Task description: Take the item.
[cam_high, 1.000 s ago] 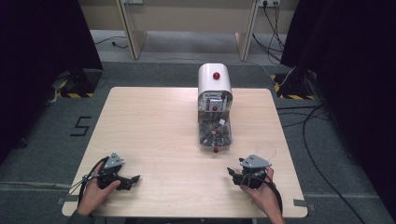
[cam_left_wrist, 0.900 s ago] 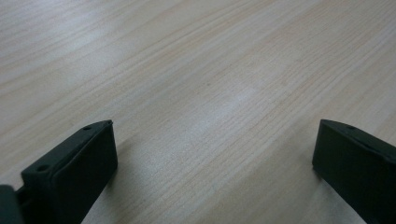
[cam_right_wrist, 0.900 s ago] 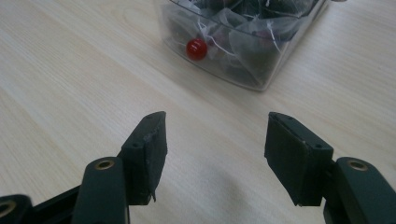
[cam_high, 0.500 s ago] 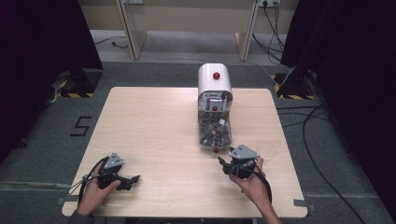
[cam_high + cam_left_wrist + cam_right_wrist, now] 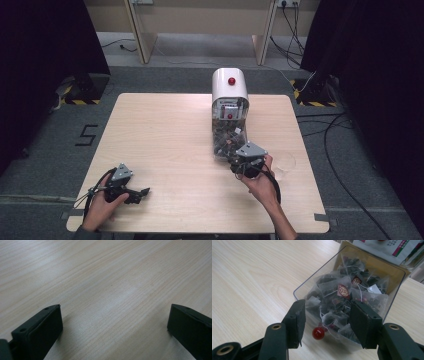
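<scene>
A white dispenser (image 5: 229,86) with a red button stands at the table's far middle. From it a clear bin (image 5: 226,137) full of tea bags (image 5: 343,293) reaches toward me. On the bin's near face is a small red knob (image 5: 318,333). My right gripper (image 5: 239,163) (image 5: 327,312) is open at that near end, with its jaws either side of the bin's front and the knob low between them. Near the front left of the table, my left gripper (image 5: 139,193) (image 5: 113,315) rests open over bare wood.
A clear round object (image 5: 285,162) lies on the wooden table (image 5: 165,130) just right of my right hand. Cables and dark curtains surround the table on the floor. Light wood cabinets stand behind it.
My right gripper has moved forward and left from the table's front right up to the near end of the clear bin. The left gripper has stayed put.
</scene>
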